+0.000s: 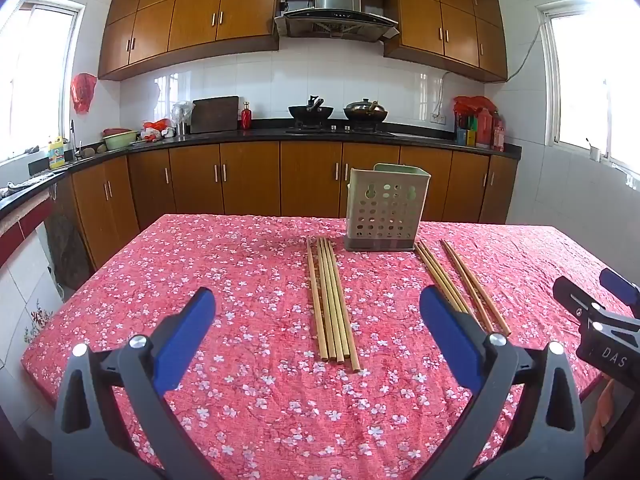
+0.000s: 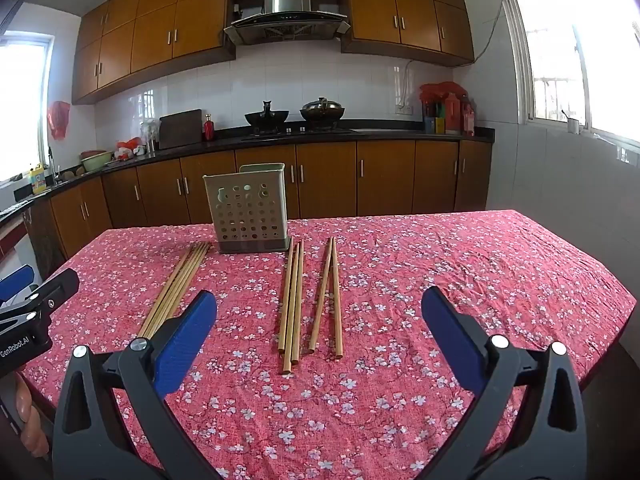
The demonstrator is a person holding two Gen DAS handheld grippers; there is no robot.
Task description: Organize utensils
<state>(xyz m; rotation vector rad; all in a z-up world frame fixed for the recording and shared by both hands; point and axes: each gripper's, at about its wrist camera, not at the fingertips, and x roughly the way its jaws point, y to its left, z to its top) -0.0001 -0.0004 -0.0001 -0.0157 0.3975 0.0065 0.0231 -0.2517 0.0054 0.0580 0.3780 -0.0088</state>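
A table covered with a red floral cloth (image 1: pixel 240 280) carries everything. Over its near edge toward the left corner, the left gripper (image 1: pixel 318 312) with black arms and blue pads hangs with its jaws spread wide, gripping nothing. Ahead of it, a bundle of five light bamboo chopsticks (image 1: pixel 332 304) lies side by side, pointing toward the far edge. At their far ends stands a pale green perforated plastic utensil holder (image 1: pixel 382 210), upright near the far edge. Right of the holder lie three more bamboo chopsticks (image 2: pixel 292 300), then a loose pair of bamboo chopsticks (image 2: pixel 330 296) meeting at their far tips. Over the near edge, further right, the right gripper (image 2: pixel 320 312) is wide open too, holding nothing.
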